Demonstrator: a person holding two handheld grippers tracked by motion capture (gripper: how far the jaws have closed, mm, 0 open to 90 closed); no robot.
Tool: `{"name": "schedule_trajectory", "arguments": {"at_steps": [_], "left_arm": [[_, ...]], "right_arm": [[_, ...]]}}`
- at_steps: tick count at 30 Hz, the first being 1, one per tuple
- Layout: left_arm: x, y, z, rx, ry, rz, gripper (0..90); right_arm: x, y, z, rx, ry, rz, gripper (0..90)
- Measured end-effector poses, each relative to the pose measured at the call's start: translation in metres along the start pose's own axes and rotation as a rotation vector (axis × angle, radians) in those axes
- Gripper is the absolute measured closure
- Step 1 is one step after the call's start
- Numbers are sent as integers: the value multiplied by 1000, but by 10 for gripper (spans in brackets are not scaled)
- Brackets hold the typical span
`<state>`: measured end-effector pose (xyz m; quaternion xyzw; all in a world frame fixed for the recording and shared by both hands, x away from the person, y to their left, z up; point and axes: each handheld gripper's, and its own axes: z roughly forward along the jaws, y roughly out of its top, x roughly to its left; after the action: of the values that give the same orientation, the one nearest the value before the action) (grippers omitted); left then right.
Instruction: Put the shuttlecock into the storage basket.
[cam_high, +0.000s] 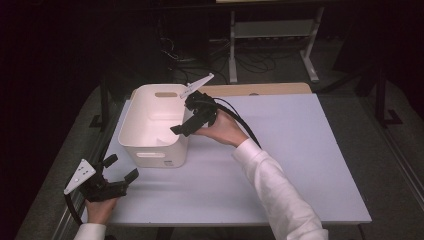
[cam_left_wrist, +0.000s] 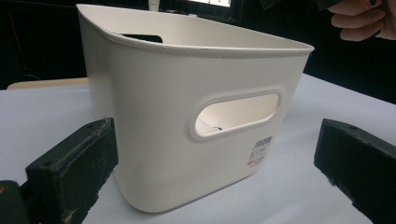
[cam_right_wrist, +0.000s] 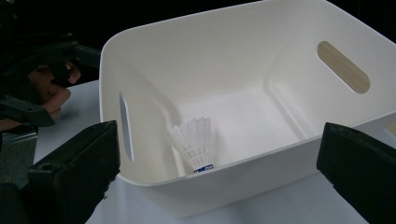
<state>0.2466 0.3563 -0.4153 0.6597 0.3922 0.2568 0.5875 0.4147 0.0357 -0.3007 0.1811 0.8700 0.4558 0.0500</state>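
A white plastic bin (cam_high: 155, 152) with handle slots stands at the table's left. In the right gripper view a white shuttlecock (cam_right_wrist: 194, 142) with a blue band lies inside the bin (cam_right_wrist: 224, 56), against its near wall. My right gripper (cam_high: 186, 125) hovers over the bin's right rim, tilted down into it; its jaws (cam_right_wrist: 219, 135) stand wide open with nothing between them. My left gripper (cam_high: 122, 167) rests near the front left corner of the table, open and empty. It faces the bin's outer wall (cam_left_wrist: 163, 93) from a short way off.
The pale table top (cam_high: 300, 150) stretches to the right of the bin. A wooden board (cam_high: 260, 89) lies along the far edge. Beyond the table are a white desk frame (cam_high: 272, 30) and cables on a dark floor.
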Motion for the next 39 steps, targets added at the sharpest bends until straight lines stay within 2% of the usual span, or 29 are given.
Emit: {"name": "schedule_trajectory", "arguments": {"at_steps": [15,29,35,36,39], "left_arm": [[0,0,2,6,-5,-3,0],[-1,0,3,2,3,-10,0],[-1,0,3,8,9,-9,0],[-1,0,3,8,9,-9,0],[-1,0,2,6,11,-10,0]], "right_arm": [[-7,-21,-14,-11,-13,7,0],[-13,-42,-36,-17,-35,14,0],[-14,-58,-50,-25,-45,53,0],[-13,-60,-52,-35,-34,84,0],[-15,-65,-59,-43,-40,89,0]]}}
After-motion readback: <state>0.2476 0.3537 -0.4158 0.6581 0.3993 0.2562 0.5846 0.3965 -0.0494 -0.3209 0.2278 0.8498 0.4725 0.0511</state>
